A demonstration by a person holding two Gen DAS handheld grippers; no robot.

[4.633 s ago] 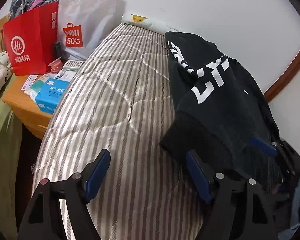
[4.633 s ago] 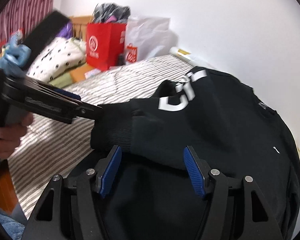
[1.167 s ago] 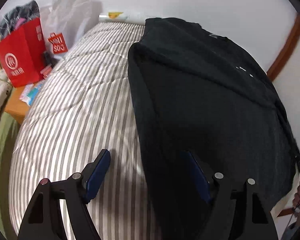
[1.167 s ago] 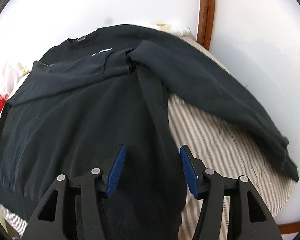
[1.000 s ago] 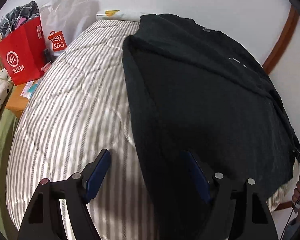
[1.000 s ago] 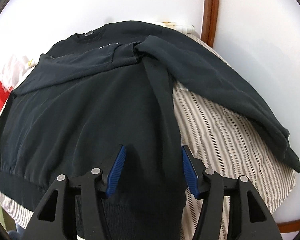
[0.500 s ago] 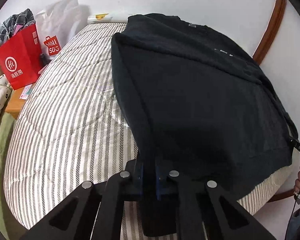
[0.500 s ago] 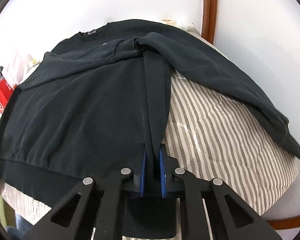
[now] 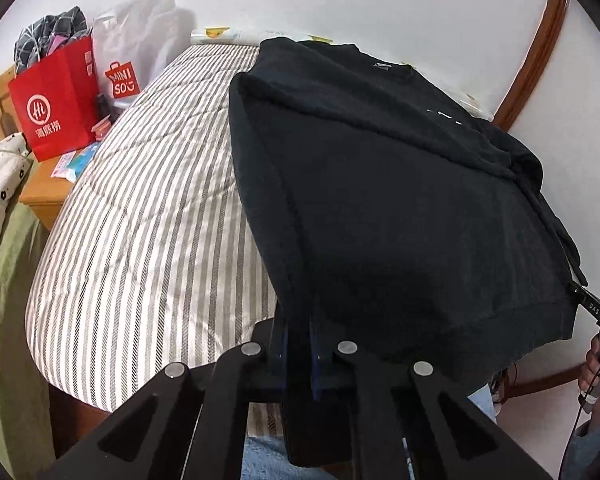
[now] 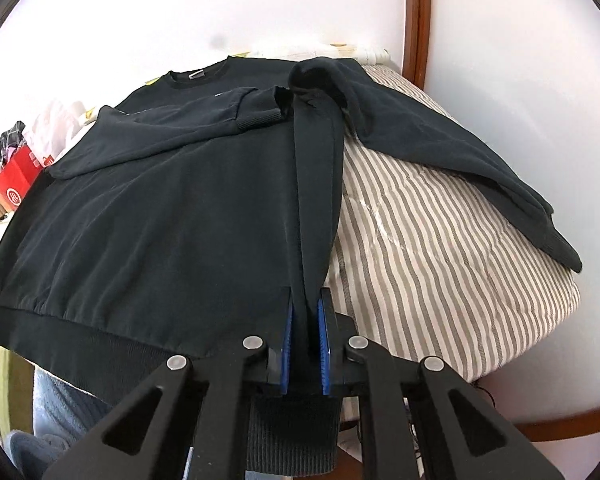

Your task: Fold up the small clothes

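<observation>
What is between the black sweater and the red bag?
Only bare striped bedcover lies between the black sweater and the red bag, with a few small boxes on the wooden stand beside the bag. The left wrist view shows it.

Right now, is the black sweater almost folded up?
Not yet. Done: the black sweater lies spread on the striped bed, one sleeve folded across its chest. In hand: the left gripper and right gripper each pinch its bottom hem. Left: the other sleeve sprawls sideways, and the body is unfolded.
</observation>
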